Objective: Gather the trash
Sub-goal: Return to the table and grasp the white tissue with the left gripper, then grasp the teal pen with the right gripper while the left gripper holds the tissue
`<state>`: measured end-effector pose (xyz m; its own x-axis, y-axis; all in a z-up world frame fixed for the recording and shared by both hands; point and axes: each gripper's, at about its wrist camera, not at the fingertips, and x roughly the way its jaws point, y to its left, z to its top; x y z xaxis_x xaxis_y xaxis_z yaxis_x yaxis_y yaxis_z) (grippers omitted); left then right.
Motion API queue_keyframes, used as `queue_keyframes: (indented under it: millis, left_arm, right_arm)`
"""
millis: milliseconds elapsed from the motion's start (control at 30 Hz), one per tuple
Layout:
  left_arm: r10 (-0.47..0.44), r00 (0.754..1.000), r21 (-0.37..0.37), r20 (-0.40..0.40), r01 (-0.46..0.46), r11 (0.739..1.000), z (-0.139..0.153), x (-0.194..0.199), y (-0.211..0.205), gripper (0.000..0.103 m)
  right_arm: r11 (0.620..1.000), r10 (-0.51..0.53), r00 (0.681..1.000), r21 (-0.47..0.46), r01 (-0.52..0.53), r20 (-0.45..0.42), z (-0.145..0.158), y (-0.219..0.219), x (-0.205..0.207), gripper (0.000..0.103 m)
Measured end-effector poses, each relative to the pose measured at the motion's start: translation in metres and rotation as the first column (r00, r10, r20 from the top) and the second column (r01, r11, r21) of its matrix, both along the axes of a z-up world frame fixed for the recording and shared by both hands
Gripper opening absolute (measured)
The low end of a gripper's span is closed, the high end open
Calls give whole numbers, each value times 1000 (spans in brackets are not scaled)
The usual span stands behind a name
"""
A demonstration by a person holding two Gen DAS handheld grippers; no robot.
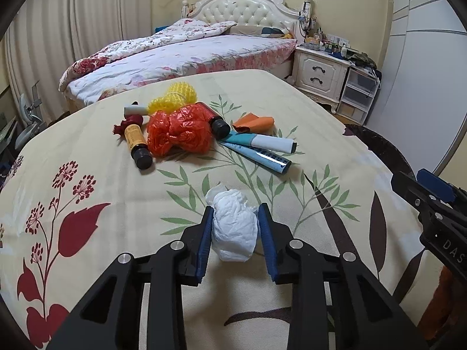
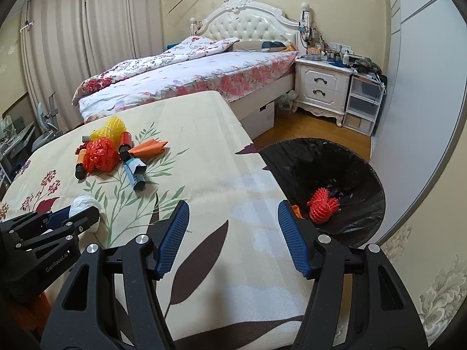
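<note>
My left gripper [image 1: 234,213] is shut on a crumpled white tissue [image 1: 233,227], just above the floral tablecloth [image 1: 116,204]; the tissue also shows in the right wrist view [image 2: 83,204]. Farther back lies a pile of trash: an orange plastic bag [image 1: 178,131], a brown bottle [image 1: 137,143], yellow mesh [image 1: 175,96], blue-white tubes [image 1: 262,148] and orange paper [image 1: 254,122]. My right gripper [image 2: 230,213] is open and empty over the table's right edge. The black-lined trash bin [image 2: 350,175] stands on the floor to the right, with a red mesh ball [image 2: 322,205] inside.
A bed [image 2: 189,78] with floral bedding stands behind the table. A white nightstand [image 2: 324,87] and plastic drawers [image 2: 363,108] stand at the back right. A wardrobe wall [image 2: 423,87] runs along the right. Curtains [image 2: 87,43] hang at the left.
</note>
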<state>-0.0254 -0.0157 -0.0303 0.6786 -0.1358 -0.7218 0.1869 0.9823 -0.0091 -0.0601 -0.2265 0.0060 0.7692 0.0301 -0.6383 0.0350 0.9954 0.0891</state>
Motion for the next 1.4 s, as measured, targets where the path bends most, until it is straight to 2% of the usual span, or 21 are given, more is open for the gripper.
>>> queue_keyframes:
  millis: [233, 433, 733, 1033, 1100, 1233, 1300, 1400]
  left_arm:
    - [65, 997, 11, 41, -66, 998, 14, 17, 29, 32]
    - [117, 992, 3, 43, -117, 993, 18, 36, 55, 32]
    - [136, 990, 22, 39, -137, 990, 13, 55, 72, 32]
    - [149, 988, 18, 32, -150, 989, 11, 60, 82, 32]
    - [154, 988, 13, 28, -154, 988, 10, 60, 83, 32]
    - [158, 987, 7, 20, -158, 987, 8, 60, 84, 32]
    - [158, 987, 5, 16, -158, 987, 8, 59, 83, 32]
    - [156, 988, 0, 16, -156, 988, 8, 57, 82, 32]
  right_arm:
    - [998, 59, 998, 4, -59, -3, 6, 22, 25, 62]
    - [992, 126, 992, 33, -125, -24, 6, 46, 52, 62]
    - [980, 197, 977, 19, -196, -75, -4, 79, 84, 61]
    - [968, 252, 958, 16, -252, -134, -12, 97, 100, 42]
    - [965, 262, 954, 16, -262, -145, -14, 98, 100, 31]
    - [961, 276, 951, 36, -274, -142, -15, 98, 97, 22]
    - [959, 284, 948, 43, -280, -145, -15, 98, 94, 10]
    - [957, 289, 947, 44, -286, -143, -15, 99, 89, 9]
